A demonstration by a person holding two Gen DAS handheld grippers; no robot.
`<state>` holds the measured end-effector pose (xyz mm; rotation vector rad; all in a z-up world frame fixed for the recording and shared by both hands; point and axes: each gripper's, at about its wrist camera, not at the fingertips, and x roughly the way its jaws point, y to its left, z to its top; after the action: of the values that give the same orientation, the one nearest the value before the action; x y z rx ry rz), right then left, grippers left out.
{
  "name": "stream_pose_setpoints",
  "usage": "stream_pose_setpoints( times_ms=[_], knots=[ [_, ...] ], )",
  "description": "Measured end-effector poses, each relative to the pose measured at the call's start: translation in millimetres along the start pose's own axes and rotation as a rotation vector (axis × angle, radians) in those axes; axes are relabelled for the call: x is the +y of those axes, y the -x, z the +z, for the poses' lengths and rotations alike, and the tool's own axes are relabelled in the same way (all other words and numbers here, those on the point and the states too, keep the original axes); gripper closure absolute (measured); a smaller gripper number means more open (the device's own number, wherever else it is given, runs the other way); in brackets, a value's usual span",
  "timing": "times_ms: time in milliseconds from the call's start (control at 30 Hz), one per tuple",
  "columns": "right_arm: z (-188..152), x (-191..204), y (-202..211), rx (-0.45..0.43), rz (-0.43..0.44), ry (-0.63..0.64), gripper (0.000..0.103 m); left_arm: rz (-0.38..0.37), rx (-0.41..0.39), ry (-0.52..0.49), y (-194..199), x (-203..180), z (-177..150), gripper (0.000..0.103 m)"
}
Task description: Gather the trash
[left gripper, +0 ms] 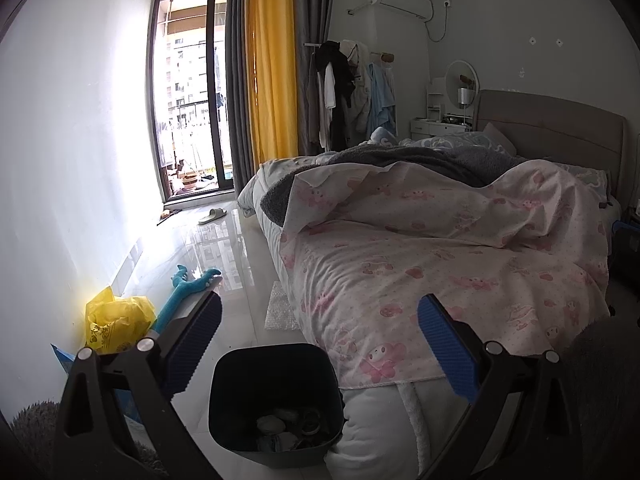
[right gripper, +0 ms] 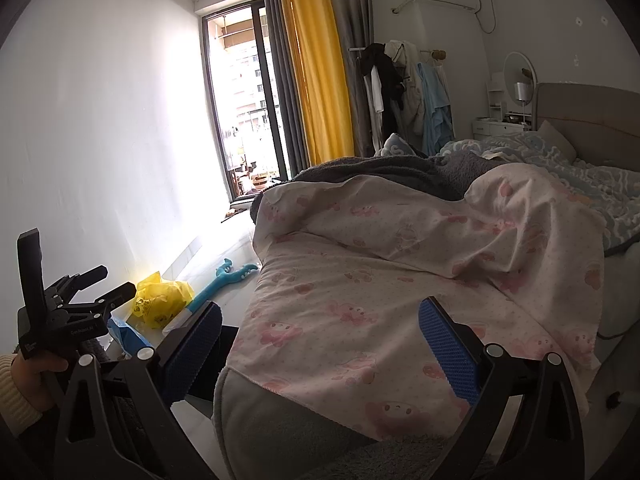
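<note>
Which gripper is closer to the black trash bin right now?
Left. The left gripper hangs open right above the black trash bin; the right gripper is over the bed, bin mostly hidden.

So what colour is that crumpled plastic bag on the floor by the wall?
Yellow: the crumpled plastic bag shows best in the left wrist view.

A bed (left gripper: 460,264) under a pink-printed quilt (right gripper: 400,280) fills the right side, with yellow curtains (left gripper: 272,60) beside a glass balcony door (left gripper: 188,92), clothes on a rack (left gripper: 348,80), and a slipper (left gripper: 213,215) on the glossy floor (left gripper: 240,272).
</note>
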<state>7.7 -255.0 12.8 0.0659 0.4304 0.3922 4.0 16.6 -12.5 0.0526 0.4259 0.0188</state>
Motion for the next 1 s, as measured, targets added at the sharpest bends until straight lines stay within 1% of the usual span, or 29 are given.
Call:
stream_pose_setpoints(
  times_ms=[1000],
  knots=[
    [0.6, 1.5, 0.7, 0.004, -0.002, -0.001, 0.003, -0.003, 0.001, 0.004, 0.4, -0.7, 1.6, 0.003]
  ],
)
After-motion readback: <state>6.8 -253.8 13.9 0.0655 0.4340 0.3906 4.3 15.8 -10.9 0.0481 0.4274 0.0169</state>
